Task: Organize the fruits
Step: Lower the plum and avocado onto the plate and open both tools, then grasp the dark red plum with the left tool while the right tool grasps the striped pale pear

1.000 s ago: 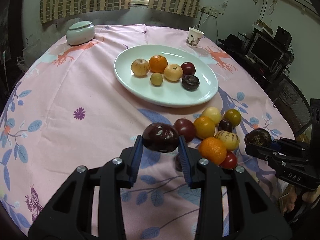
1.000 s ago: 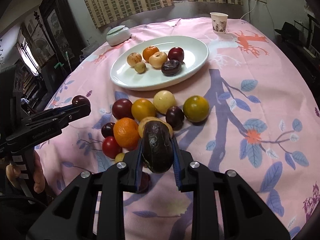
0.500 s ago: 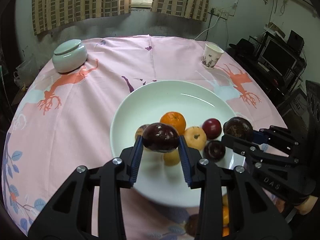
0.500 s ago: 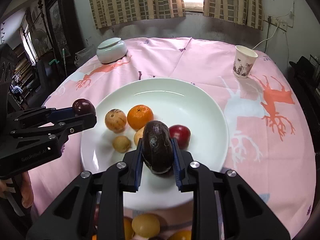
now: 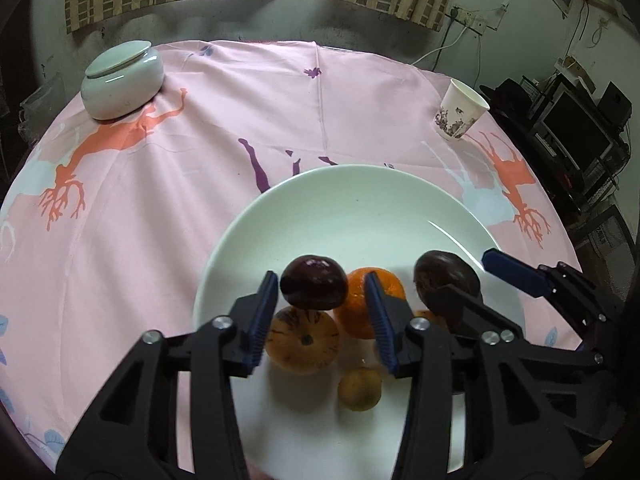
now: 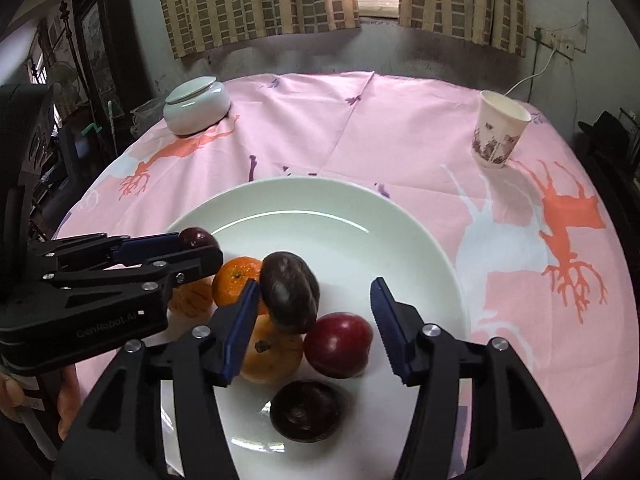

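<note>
The left hand-held gripper (image 5: 320, 280) is held over the near half of the plate (image 5: 360, 200). Its jaws stand slightly apart around a dark plum (image 5: 313, 286). The plum touches the left pad, and a gap shows at the right pad. Just below the jaws a speckled fruit (image 5: 304, 340) is seen, and an orange (image 5: 356, 308) lies just behind the right finger. The plum seems to be perched on these two, so it should be lowered into a bare spot ahead of the fingertips before the jaws are widened further. Otherwise it may roll off the pile.

The right hand-held gripper (image 6: 315, 284) is spread wide. A dark wrinkled fruit (image 6: 288, 292) leans against its left pad and rests on the fruits beneath. A red fruit (image 6: 338, 344) lies below the open jaws, nearer the right finger. This gripper is best drawn straight back and up, so that the leaning fruit is not dragged. The two grippers are close together, so one should be withdrawn at a time.
</note>
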`<action>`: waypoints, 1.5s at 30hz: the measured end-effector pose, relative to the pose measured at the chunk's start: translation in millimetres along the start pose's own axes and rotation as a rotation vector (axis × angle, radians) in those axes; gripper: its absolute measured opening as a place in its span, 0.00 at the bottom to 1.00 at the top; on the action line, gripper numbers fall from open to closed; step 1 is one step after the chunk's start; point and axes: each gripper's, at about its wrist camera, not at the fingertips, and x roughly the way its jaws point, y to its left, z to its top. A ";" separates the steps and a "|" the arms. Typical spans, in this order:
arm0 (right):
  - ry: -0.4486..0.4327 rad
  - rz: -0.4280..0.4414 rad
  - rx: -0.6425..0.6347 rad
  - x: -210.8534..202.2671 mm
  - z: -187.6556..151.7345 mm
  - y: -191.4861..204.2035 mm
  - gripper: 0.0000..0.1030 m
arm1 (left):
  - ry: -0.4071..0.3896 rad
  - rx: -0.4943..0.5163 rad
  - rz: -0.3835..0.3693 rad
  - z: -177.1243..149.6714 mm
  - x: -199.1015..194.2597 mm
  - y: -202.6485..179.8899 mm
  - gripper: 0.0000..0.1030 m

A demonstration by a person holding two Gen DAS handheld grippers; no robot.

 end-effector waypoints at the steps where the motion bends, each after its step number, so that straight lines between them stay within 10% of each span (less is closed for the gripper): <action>1: -0.007 0.001 -0.003 -3.2 0.2 -1.1 0.58 | -0.013 -0.006 -0.006 0.3 -4.4 1.3 0.62; 10: -0.017 -0.021 -0.011 -76.9 -45.4 -5.4 0.89 | -0.141 0.093 0.011 -49.7 -88.1 -12.7 0.91; 23: 0.037 0.055 0.115 -139.2 -181.2 10.9 0.90 | -0.143 0.134 0.076 -198.8 -129.1 -20.9 0.96; 29: 0.062 0.158 0.172 -119.7 -184.3 17.5 0.47 | -0.117 0.113 0.077 -214.6 -131.3 -8.7 0.96; 45: 0.068 0.211 0.253 -100.4 -179.7 7.9 0.43 | -0.059 0.142 0.039 -222.3 -118.8 -20.0 0.96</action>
